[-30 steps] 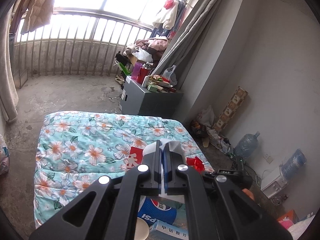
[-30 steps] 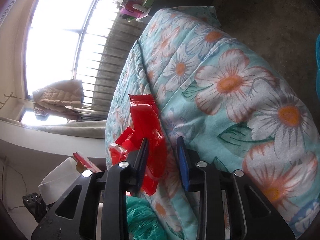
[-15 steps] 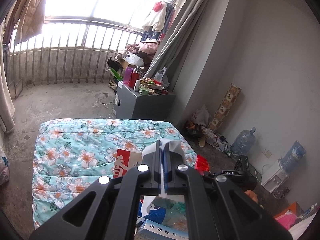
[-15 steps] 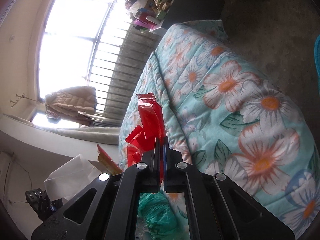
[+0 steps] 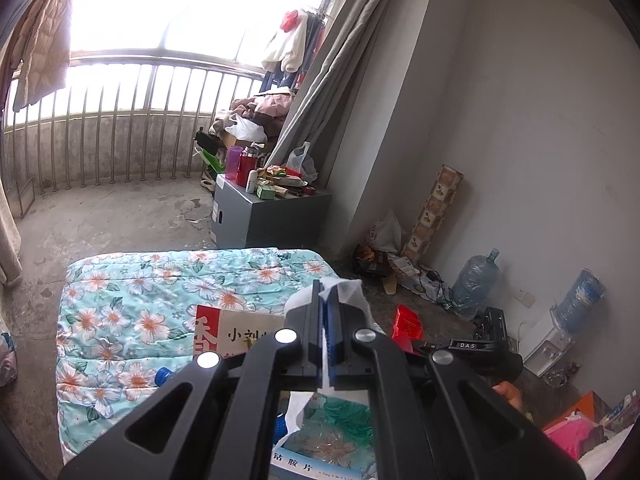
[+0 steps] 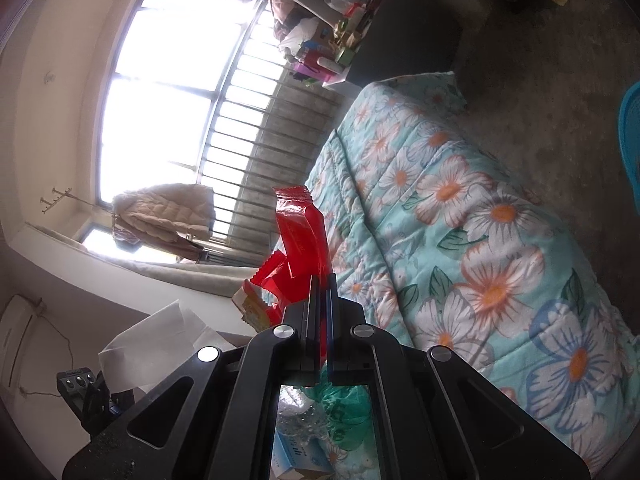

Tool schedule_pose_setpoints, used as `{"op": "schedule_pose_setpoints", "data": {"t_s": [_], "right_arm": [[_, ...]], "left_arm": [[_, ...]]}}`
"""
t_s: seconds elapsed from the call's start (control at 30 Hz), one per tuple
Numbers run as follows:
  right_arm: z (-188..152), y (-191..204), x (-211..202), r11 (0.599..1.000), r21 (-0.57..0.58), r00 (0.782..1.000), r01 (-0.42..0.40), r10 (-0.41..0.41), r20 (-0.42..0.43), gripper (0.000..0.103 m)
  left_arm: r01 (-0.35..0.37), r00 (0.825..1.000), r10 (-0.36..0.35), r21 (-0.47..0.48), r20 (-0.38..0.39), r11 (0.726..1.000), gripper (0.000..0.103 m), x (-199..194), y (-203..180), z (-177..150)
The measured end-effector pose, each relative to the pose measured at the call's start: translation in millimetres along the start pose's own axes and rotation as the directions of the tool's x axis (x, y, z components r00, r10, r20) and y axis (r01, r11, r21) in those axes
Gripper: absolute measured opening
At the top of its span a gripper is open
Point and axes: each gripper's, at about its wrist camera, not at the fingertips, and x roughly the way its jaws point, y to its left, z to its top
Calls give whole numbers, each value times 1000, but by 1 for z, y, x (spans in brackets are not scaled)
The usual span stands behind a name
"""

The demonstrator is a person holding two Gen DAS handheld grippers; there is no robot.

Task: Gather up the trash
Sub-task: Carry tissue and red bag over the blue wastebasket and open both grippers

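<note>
Left gripper (image 5: 327, 300), low in the middle of its frame, is clamped shut on the translucent white edge of a plastic bag (image 5: 352, 290). At centre left a floral quilt (image 5: 132, 304) covers the floor, a red and white packet (image 5: 224, 332) lying on it just left of the fingers. Right of the fingers a red wrapper (image 5: 407, 326) shows, with water jugs (image 5: 478, 276) against the wall at far right.

Right gripper (image 6: 320, 285), low in the middle of its own frame, is pinched closed on that red wrapper (image 6: 300, 236), which stands up from the pads toward the window. White plastic (image 6: 156, 340) fills the lower left; the quilt (image 6: 460, 220) spreads across the right half.
</note>
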Motion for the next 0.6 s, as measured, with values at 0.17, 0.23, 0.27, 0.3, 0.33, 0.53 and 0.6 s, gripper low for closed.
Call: {"op": "schedule_pose_setpoints", "data": {"t_s": [0.17, 0.23, 0.27, 0.3, 0.33, 0.53, 0.6], "right_arm": [[-1, -1, -16, 1000, 0, 999, -24, 24, 21, 1], [-1, -4, -24, 999, 3, 999, -32, 32, 34, 1], [0, -5, -27, 999, 6, 999, -36, 36, 41, 1], [0, -7, -31, 999, 7, 998, -38, 38, 48, 1], [0, -8, -37, 999, 7, 998, -39, 39, 57, 1], [4, -24, -69, 999, 18, 993, -32, 30, 112, 1], [4, -32, -81, 999, 25, 991, -22, 18, 134, 1]], "left_arm": [[26, 1000, -25, 32, -16, 999, 1, 4, -26, -2], [38, 999, -37, 47, -24, 998, 1, 8, -37, -3], [44, 999, -43, 54, -29, 998, 1, 11, -44, -3], [51, 998, -49, 61, -33, 997, 1, 14, -49, -3], [61, 998, -58, 69, -39, 996, 1, 18, -57, -3], [127, 989, -117, 109, -90, 986, 1, 49, -101, -7], [152, 984, -139, 118, -111, 981, 1, 62, -118, -9]]}}
